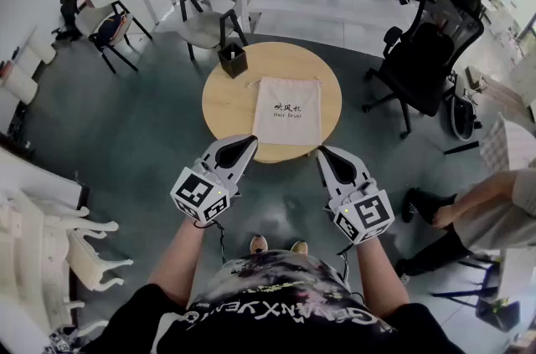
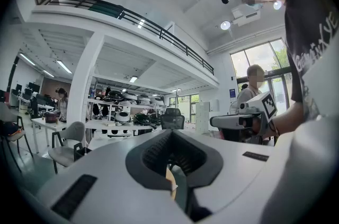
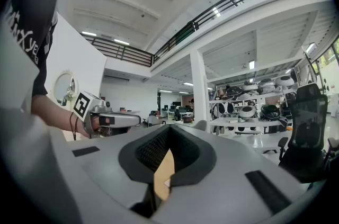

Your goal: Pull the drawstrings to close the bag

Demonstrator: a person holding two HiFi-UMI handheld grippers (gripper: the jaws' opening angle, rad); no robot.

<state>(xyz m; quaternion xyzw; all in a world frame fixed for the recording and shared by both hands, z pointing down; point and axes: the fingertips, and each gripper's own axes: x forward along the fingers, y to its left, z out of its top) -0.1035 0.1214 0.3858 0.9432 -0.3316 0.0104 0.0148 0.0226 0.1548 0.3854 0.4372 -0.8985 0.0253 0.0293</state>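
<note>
Head view: left gripper, right gripper both clamped shut, empty (tips by near rim); bag flat on round table.

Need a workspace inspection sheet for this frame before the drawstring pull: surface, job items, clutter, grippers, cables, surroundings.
Surface: round wooden table, carrying two items.
Job's things: cream drawstring bag lying flat mid-table; drawstrings too small to make out.
Clutter: small dark box at the table's far-left edge.
Grippers: left gripper and right gripper level at the near edge, jaws shut, empty, off the bag.
Cables: thin cable hanging below the left gripper; another below the right.
Surroundings: black office chair right, grey chair beyond, another person at right.
</note>
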